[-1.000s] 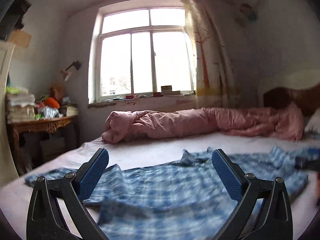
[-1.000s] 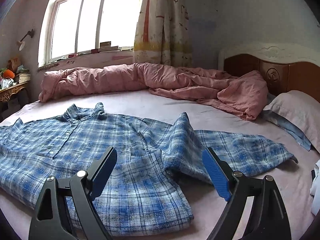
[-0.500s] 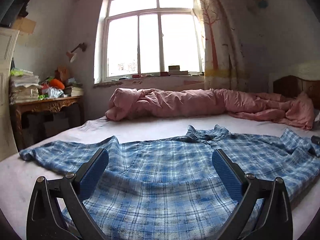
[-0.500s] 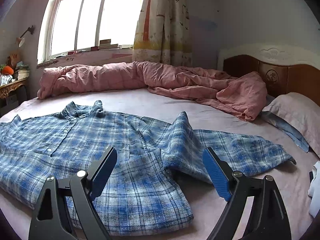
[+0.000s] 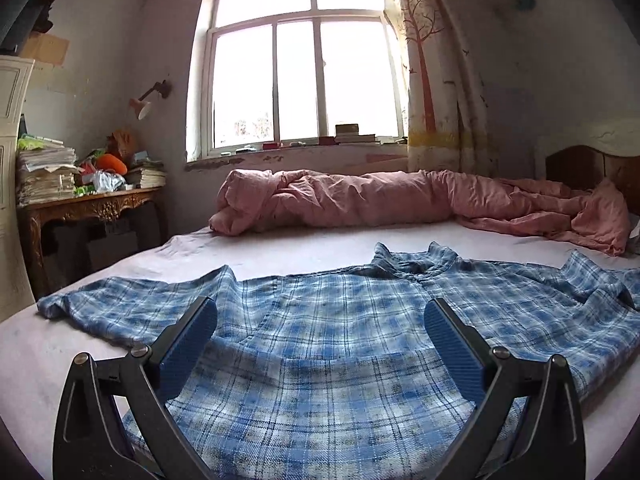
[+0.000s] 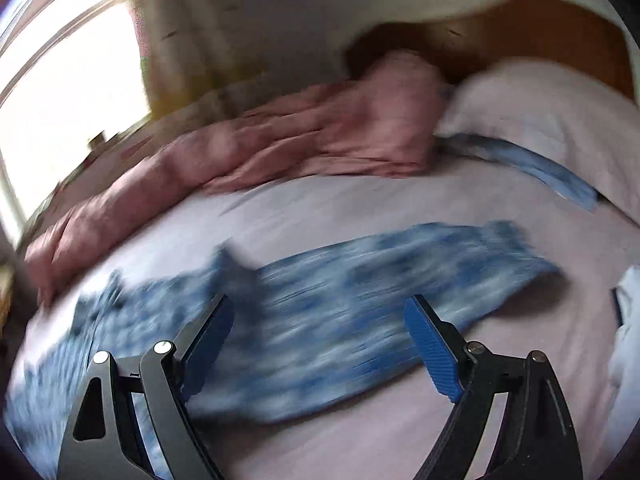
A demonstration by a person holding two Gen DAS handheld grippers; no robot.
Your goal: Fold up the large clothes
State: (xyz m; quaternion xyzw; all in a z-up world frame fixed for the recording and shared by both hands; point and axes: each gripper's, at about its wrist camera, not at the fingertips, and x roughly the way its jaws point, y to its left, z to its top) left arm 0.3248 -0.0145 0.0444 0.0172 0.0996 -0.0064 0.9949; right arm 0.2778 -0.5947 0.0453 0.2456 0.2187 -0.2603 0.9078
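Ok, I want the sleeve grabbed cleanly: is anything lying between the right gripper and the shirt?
Nothing visible is. The right gripper is open above the blue plaid shirt, with only bare sheet around the sleeve. The pink quilt lies farther back. The view is blurred.

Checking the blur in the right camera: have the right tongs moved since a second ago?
Yes. The right tongs have swung right and rolled: the headboard, earlier at the right edge, now sits near top centre, tilted, with the plaid shirt smeared.
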